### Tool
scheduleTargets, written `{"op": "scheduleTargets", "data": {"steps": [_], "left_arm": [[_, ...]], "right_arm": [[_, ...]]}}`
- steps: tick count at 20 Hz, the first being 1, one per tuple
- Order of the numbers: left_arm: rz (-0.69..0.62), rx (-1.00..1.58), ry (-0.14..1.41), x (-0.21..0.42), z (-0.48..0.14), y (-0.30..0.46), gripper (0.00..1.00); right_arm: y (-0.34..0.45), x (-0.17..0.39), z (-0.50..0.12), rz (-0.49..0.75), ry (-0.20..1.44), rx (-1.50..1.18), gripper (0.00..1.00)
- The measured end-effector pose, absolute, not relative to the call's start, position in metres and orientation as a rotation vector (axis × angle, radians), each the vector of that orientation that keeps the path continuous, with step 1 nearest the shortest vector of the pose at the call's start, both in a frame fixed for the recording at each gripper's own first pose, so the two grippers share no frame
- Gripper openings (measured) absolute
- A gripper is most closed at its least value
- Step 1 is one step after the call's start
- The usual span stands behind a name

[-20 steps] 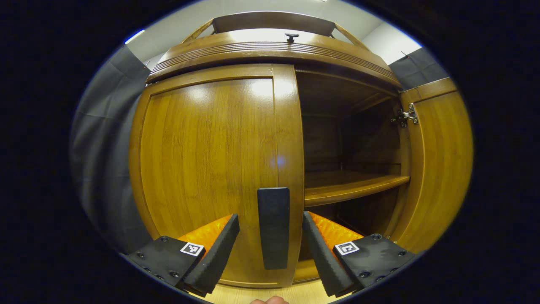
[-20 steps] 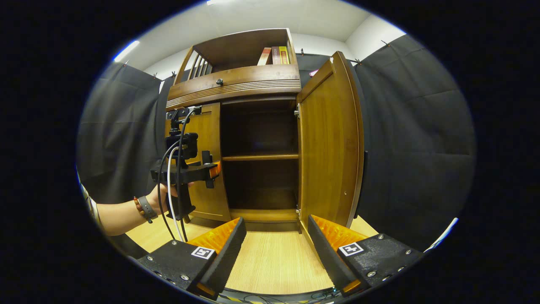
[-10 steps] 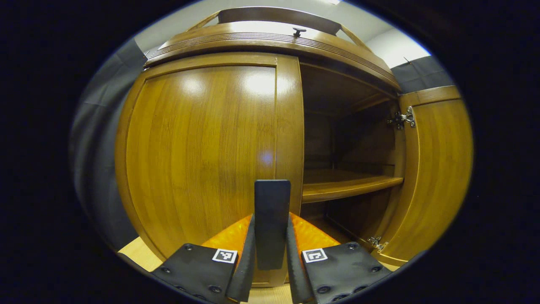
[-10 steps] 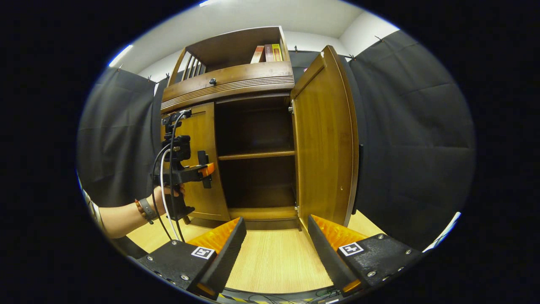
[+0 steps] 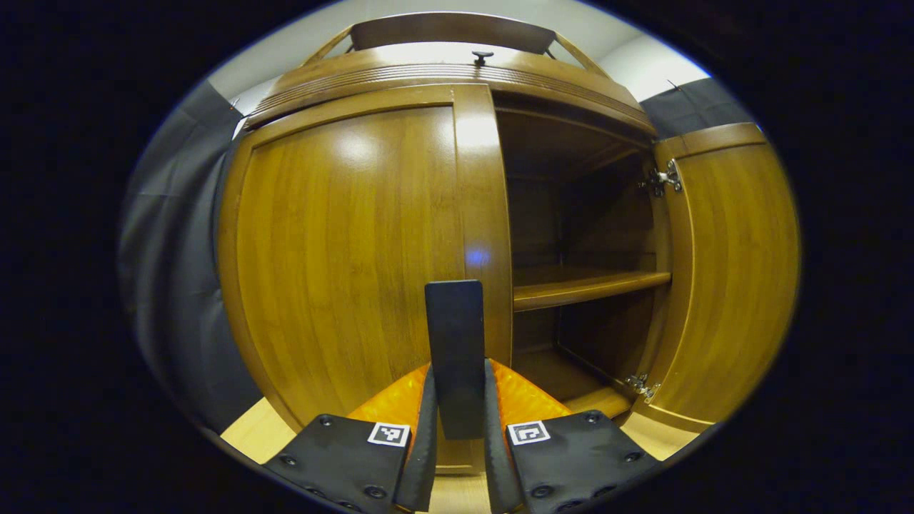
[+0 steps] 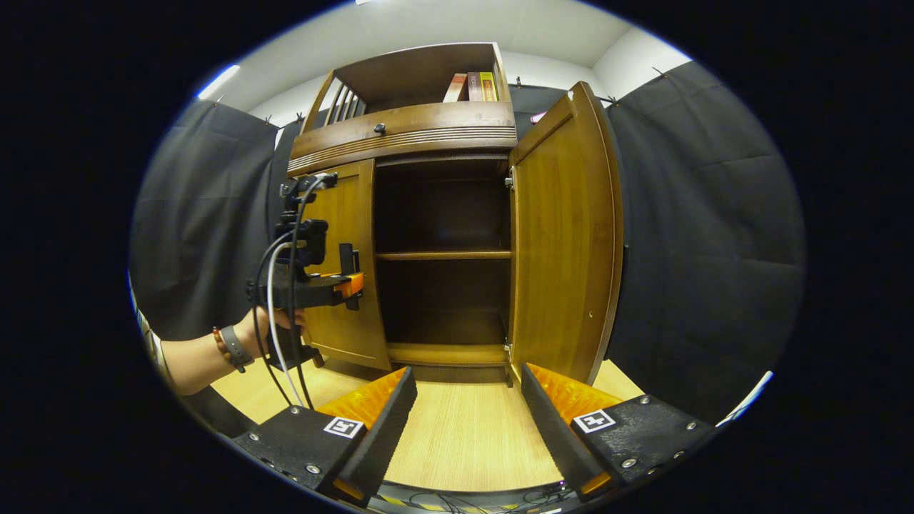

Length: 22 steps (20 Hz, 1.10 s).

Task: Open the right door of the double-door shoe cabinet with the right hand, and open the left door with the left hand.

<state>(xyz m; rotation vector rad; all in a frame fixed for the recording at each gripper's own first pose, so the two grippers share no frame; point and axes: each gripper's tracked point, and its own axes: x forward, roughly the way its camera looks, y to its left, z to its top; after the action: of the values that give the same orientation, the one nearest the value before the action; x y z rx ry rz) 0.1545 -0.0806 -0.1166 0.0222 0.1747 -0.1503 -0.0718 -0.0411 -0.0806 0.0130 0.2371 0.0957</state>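
Left gripper view looks straight at the shoe cabinet (image 5: 457,68), which has two doors. The left door (image 5: 343,250) sits closed or nearly so, its free edge at the middle of the cabinet; the right door (image 5: 728,271) stands swung wide on the right, two metal hinges showing along its inner edge. One dark upright handle (image 5: 454,357) is fixed to the left door near that free edge, and the left gripper (image 5: 457,428) is clenched on it, both fingers pressed against its sides. Behind the open half lies one shelf (image 5: 585,285) with a dark compartment above and another below.

Right gripper view, from farther back, shows the same cabinet standing on a pale wooden floor (image 6: 464,442). One small knob (image 6: 379,129) sits on the drawer front above the doors, and three books (image 6: 473,86) lean in the open top compartment on its right side. A hand (image 6: 268,325) with a band at the wrist holds the left gripper at the left door. The right gripper (image 6: 468,428) hangs released, fingers spread wide over the floor, well apart from the right door.

A second ago the left gripper's fingers were spread either side of the handle; half a second ago they had closed on it, and they remain so. The right gripper's fingers have stayed spread throughout.
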Motion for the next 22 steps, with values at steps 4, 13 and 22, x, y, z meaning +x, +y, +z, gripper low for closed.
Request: {"op": "scheduleTargets", "data": {"steps": [4,13,22], "left_arm": [[-0.131,0.019,0.165,0.129,-0.112,-0.071,0.33],[-0.085,0.032,0.166,0.062,-0.1,-0.03,0.34],[0.075,0.116,0.151,-0.001,-0.081,0.036,0.33]], "right_arm": [[-0.035,-0.07,-0.08,0.115,0.235,0.011,1.0],[-0.002,-0.056,-0.085,0.176,0.24,0.008,0.92],[0.036,-0.049,-0.092,0.275,0.232,0.018,0.92]]}}
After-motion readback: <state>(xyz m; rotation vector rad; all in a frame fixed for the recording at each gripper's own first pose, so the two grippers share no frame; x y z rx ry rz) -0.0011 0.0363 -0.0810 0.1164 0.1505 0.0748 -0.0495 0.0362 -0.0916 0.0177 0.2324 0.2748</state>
